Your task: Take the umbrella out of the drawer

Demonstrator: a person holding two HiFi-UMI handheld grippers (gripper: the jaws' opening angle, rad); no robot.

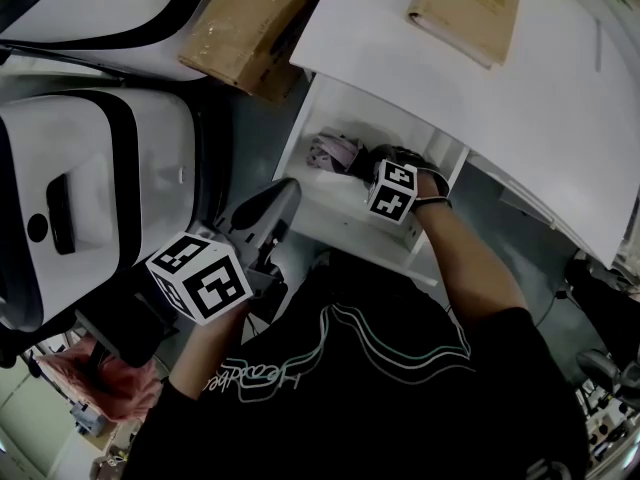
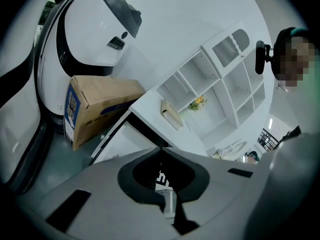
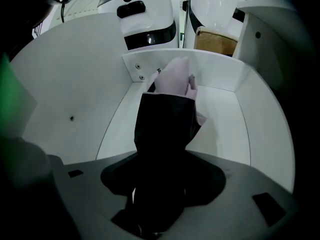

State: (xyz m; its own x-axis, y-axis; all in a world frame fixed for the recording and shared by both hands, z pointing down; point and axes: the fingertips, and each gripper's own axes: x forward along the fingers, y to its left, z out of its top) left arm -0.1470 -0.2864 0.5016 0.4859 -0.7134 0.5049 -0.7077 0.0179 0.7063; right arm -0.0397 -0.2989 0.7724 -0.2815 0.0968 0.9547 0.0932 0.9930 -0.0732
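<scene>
Umbrella is clamped in the right gripper, with the drawer around both. The next move is probably to pull back and up. The left gripper is closed and empty.

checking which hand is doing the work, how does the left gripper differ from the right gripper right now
The right gripper reaches into the open drawer; the left gripper is held outside it, beside the drawer's front. The right gripper's jaws grip the umbrella, dark with pink fabric at its far end; the left gripper's jaws hold nothing. Both have their jaws shut.
</scene>
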